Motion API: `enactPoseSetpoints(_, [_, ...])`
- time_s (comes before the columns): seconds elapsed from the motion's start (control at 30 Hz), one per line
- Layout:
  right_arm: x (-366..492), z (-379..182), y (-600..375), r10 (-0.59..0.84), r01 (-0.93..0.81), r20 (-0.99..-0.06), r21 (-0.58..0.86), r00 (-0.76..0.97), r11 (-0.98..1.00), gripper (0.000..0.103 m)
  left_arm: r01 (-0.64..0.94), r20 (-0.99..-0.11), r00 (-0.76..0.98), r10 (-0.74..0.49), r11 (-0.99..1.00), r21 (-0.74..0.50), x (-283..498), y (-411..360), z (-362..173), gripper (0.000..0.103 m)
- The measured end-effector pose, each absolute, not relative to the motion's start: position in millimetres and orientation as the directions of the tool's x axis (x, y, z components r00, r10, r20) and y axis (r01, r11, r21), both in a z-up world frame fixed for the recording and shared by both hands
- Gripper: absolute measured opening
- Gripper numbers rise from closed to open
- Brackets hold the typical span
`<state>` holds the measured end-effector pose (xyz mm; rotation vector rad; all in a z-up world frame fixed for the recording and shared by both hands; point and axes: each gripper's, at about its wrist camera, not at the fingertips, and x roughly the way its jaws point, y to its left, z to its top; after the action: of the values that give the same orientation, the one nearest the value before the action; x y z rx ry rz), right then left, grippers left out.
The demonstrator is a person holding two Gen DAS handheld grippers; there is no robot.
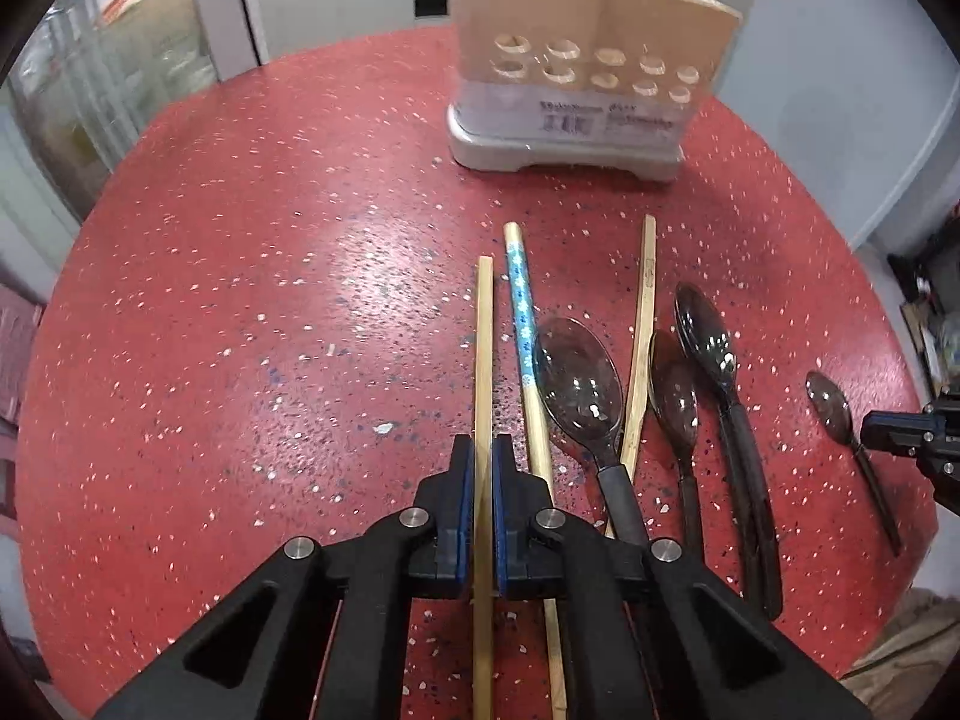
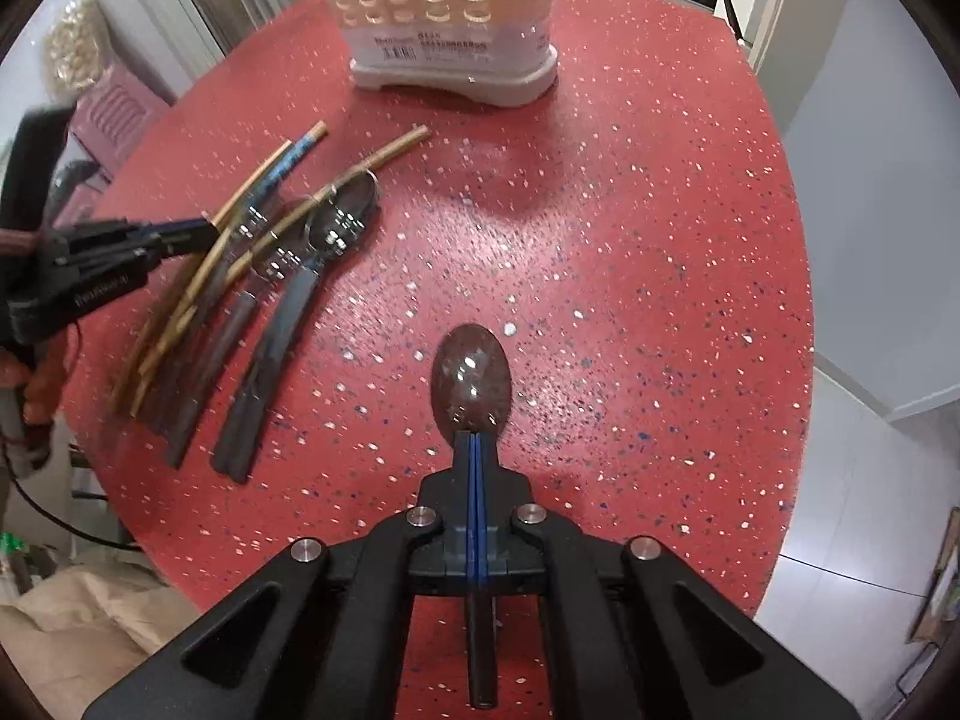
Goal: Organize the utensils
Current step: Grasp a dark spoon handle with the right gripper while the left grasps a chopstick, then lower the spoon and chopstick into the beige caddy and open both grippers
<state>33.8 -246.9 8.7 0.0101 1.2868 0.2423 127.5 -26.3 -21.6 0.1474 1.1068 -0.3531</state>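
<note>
The left hand-held gripper (image 1: pixel 483 450) is clamped on a plain chopstick (image 1: pixel 483 324) whose long axis runs straight ahead between the jaws toward the holder (image 1: pixel 576 60), which stands ahead and slightly right at the far side of the desk (image 1: pixel 240 300). The right hand-held gripper (image 2: pixel 474 447) is clamped on a spoon (image 2: pixel 472 375) at its neck, bowl pointing ahead, holder ahead and slightly left. The patterned chopstick (image 1: pixel 521 312), a third stick and three spoons lie just right of the left gripper; nothing blocks either path to the holder.
</note>
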Motion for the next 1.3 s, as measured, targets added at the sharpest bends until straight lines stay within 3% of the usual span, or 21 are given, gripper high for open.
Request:
enactPoseSetpoints(0.2, [37,5,-244,0.184,-0.191,-0.96,0.144,0.209,0.971,0.002,0.334,-0.876,0.429,-0.221,0.94,-0.074,129,-13,-14,0.031])
enactPoseSetpoints(0.27, [35,4,-244,0.189,-0.197,-0.966,0.153,0.177,0.968,0.018,0.334,-0.872,0.434,-0.225,0.939,-0.076,129,-13,-13,0.031])
enactPoseSetpoints(0.3, [33,4,-243,0.188,-0.198,-0.966,0.152,0.178,0.968,0.037,0.336,-0.871,0.435,-0.228,0.939,-0.077,129,-13,-13,0.031])
enactPoseSetpoints(0.33, [32,4,-242,0.184,-0.201,-0.966,0.148,0.179,0.968,0.047,0.338,-0.871,0.435,-0.229,0.938,-0.078,129,-14,-13,0.031])
enactPoseSetpoints(0.47, [28,-3,-233,0.127,-0.207,-0.98,0.095,0.151,0.974,0.043,0.341,-0.867,0.438,-0.236,0.936,-0.083,127,-17,-14,0.031])
enactPoseSetpoints(0.5, [27,-3,-230,0.101,-0.21,-0.982,0.066,0.162,0.975,0.038,0.341,-0.865,0.44,-0.239,0.936,-0.085,126,-16,-13,0.031])
enactPoseSetpoints(0.57, [27,-4,-224,0.069,-0.225,-0.984,0.03,0.166,0.974,0.016,0.339,-0.858,0.451,-0.248,0.936,-0.092,123,-12,-10,0.031])
enactPoseSetpoints(0.6, [26,-3,-224,0.079,-0.215,-0.983,0.042,0.166,0.976,0.012,0.337,-0.854,0.456,-0.251,0.937,-0.095,122,-11,-8,0.031])
enactPoseSetpoints(0.87, [26,20,-229,0.174,-0.192,-0.947,0.125,0.27,0.974,0.012,0.311,-0.821,0.501,-0.275,0.942,-0.125,114,6,13,0.031])
enactPoseSetpoints(1.3, [52,95,-237,0.364,-0.234,-0.799,0.284,0.478,0.93,0.012,0.274,-0.729,0.609,-0.311,0.946,-0.174,121,21,73,0.031])
